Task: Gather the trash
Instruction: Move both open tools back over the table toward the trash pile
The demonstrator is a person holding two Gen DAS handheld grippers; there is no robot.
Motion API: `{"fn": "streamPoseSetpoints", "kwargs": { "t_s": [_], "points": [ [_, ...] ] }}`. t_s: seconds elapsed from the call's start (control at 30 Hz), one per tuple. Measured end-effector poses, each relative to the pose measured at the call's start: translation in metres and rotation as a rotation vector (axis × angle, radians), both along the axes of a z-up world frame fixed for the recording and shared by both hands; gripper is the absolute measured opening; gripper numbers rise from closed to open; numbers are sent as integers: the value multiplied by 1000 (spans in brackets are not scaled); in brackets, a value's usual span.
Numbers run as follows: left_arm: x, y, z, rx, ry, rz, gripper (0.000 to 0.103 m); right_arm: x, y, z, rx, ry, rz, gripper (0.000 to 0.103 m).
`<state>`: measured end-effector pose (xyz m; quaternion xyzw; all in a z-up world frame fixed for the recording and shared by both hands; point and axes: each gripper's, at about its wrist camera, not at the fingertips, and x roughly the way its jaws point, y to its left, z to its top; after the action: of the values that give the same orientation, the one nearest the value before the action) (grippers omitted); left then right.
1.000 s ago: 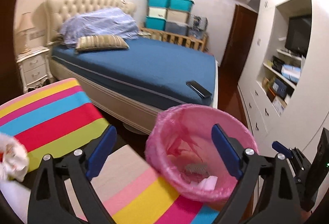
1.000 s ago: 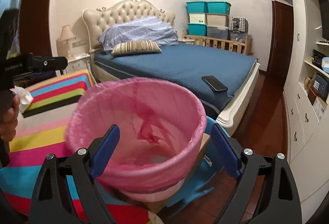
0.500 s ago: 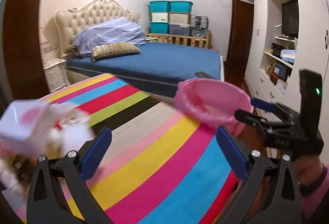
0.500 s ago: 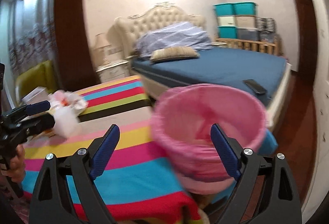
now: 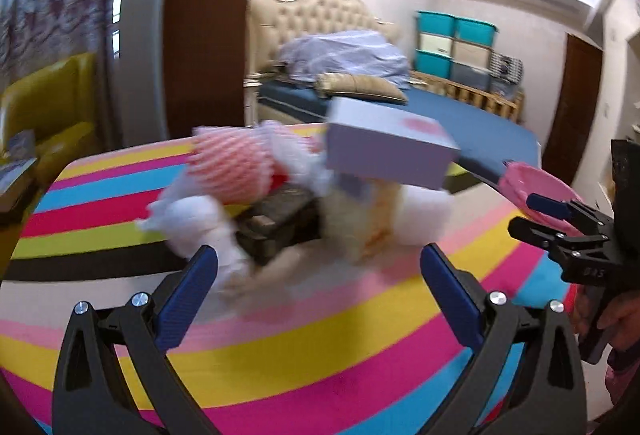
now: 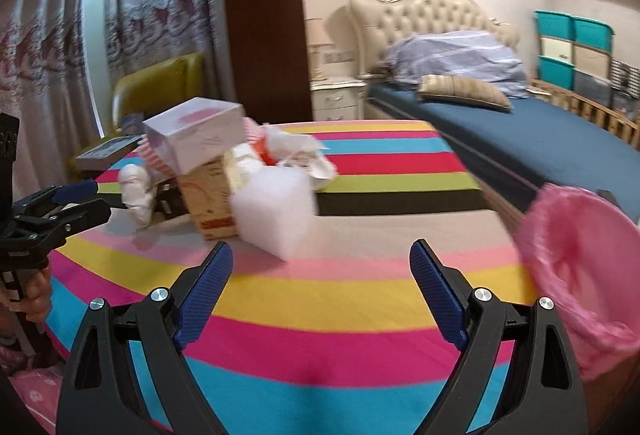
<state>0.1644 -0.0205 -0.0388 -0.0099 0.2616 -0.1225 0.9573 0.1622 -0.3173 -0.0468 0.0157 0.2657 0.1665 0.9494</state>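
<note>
Left wrist view: left hand-held gripper (image 5: 318, 277) gaped wide, empty, aimed at the trash pile (image 5: 304, 187) on the striped surface (image 5: 320, 355); white box (image 5: 386, 147) on top, pink bin (image 5: 536, 195) far right by the right hand-held gripper (image 5: 554, 217).

Right wrist view: right hand-held gripper (image 6: 320, 275) wide, holding nothing; trash pile (image 6: 232, 171) ahead-left, foam block (image 6: 274, 211) nearest, pink bin (image 6: 580, 275) at right edge, bed (image 6: 520, 131) behind.
</note>
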Motion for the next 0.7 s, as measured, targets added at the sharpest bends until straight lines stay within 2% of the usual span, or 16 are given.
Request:
{"fn": "streamPoseSetpoints", "kwargs": {
  "t_s": [0.13, 0.3, 0.5, 0.7],
  "points": [
    [3, 24, -1, -43, 7, 55, 98, 12, 21, 12, -29, -16, 49, 85],
    [4, 39, -10, -82, 33, 76, 98, 26, 48, 9, -66, -17, 110, 85],
    [3, 37, -11, -54, 23, 84, 98, 52, 73, 11, -81, -27, 190, 85],
    [5, 52, -11, -57, 12, 149, 98, 36, 102, 30, -39, -118, 405, 85]
  ]
}}
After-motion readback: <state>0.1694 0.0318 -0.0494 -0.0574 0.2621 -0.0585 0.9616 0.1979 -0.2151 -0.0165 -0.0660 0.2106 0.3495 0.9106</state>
